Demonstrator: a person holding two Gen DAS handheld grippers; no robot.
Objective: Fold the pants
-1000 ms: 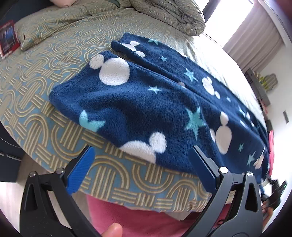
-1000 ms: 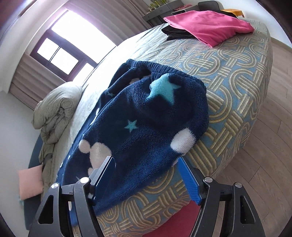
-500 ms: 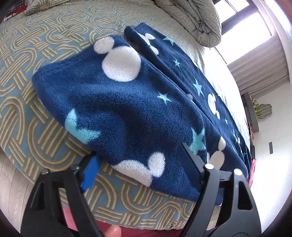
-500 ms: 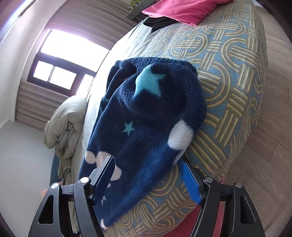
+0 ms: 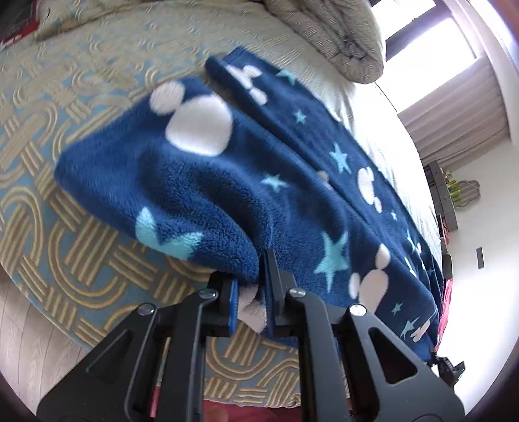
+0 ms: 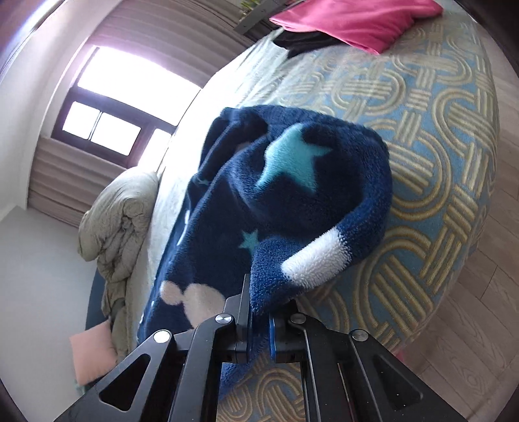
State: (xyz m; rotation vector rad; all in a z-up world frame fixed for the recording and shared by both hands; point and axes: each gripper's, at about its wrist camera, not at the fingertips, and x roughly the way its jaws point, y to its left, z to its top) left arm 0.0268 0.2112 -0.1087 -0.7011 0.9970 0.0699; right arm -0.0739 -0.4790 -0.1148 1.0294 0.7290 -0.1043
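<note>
Navy fleece, printed with white mouse-head shapes and turquoise stars, fills the foreground of both wrist views: these are the pants [image 5: 227, 181], laid lengthwise along the near edge of a bed [image 5: 81, 246] covered in a blue and gold looped pattern. Nearest the left camera, the left gripper [image 5: 251, 285] is seen clamped on the near hem of one end of the pants, its jaws having just been closing, with a bunch of fleece pinched between the blue pads. Nearest the right camera, the right gripper [image 6: 258, 319] is likewise clenched on the near edge of the opposite end, where a gathered waistband seems to be shown; its jaws too have just been closing onto the fabric. The long axis of the garment is thus stretched between the two hands, each end lying directly ahead of its own gripper, neither hand nearer than the other. From this, a lift of the near long edge across toward the far side of the bed is judged likely. Further off, a rolled grey-green duvet [image 5: 327, 35] is seen, then a folded pink garment [image 6: 353, 19], and a bright window [image 6: 107, 107].
</note>
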